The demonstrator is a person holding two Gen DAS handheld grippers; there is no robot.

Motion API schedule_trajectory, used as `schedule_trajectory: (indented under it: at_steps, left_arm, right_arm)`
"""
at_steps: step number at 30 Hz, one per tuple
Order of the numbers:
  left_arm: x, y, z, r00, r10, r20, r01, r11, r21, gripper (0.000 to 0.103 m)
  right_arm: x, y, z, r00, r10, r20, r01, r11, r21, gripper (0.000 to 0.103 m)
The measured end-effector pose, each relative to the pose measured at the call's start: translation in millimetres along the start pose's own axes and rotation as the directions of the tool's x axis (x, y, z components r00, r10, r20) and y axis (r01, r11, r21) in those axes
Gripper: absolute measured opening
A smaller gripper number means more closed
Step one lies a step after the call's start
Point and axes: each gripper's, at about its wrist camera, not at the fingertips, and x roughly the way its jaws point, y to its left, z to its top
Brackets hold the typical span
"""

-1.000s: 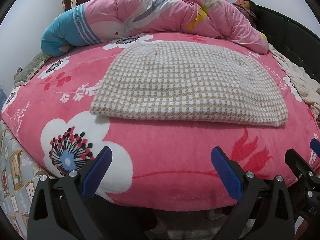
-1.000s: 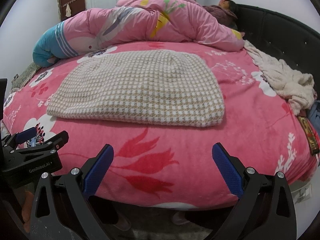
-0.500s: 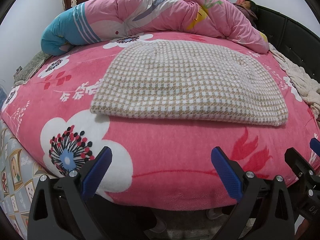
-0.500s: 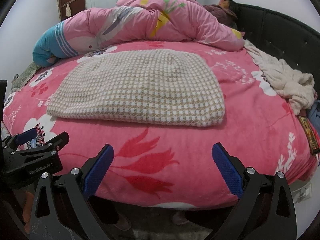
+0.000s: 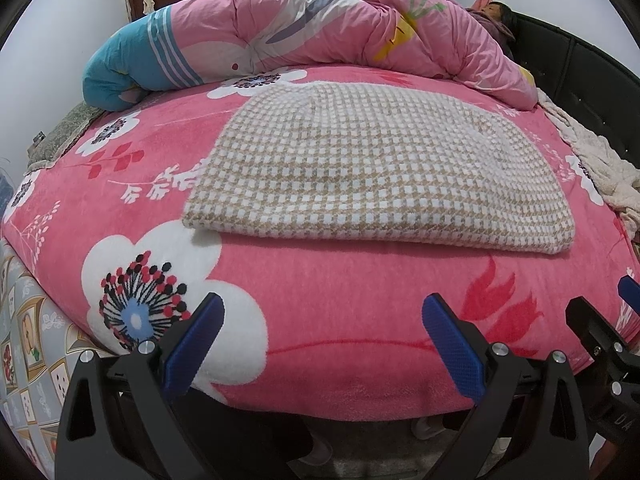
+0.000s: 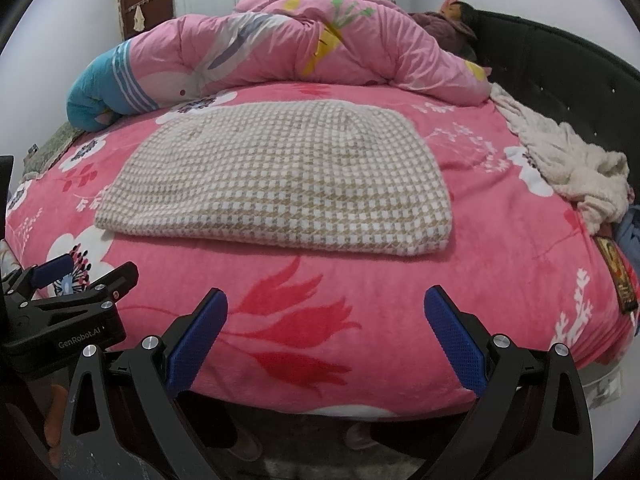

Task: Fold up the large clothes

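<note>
A beige-and-white houndstooth garment (image 5: pixel 372 168) (image 6: pixel 280 184) lies folded flat in a wide rectangle on the pink floral bed cover (image 5: pixel 320 300) (image 6: pixel 500 240). My left gripper (image 5: pixel 322 316) hangs open over the bed's near edge, short of the garment's front fold, with nothing between its blue pads. My right gripper (image 6: pixel 326 312) is open too, also back from the garment and holding nothing. The left gripper (image 6: pixel 76 276) also shows at the left edge of the right wrist view, and the right gripper (image 5: pixel 600 312) at the right edge of the left wrist view.
A rolled pink and blue quilt (image 5: pixel 304 36) (image 6: pixel 280 52) lies across the far side of the bed. A cream fleece blanket (image 6: pixel 572 164) is bunched at the right by the dark headboard (image 6: pixel 560 80). A doll (image 5: pixel 496 14) lies at the far right.
Both views have barely shifted; the garment lies as before and both grippers stay open.
</note>
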Motion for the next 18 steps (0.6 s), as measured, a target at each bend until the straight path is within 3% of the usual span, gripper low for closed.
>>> schedule_trajectory:
  at_steps: [18]
  left_arm:
    - [-3.0, 5.0, 1.3, 1.000, -0.001, 0.008, 0.001, 1.000, -0.014, 0.098]
  right_arm:
    - [-2.5, 2.2, 1.9, 1.000, -0.003, 0.009, 0.003, 1.000, -0.015, 0.095]
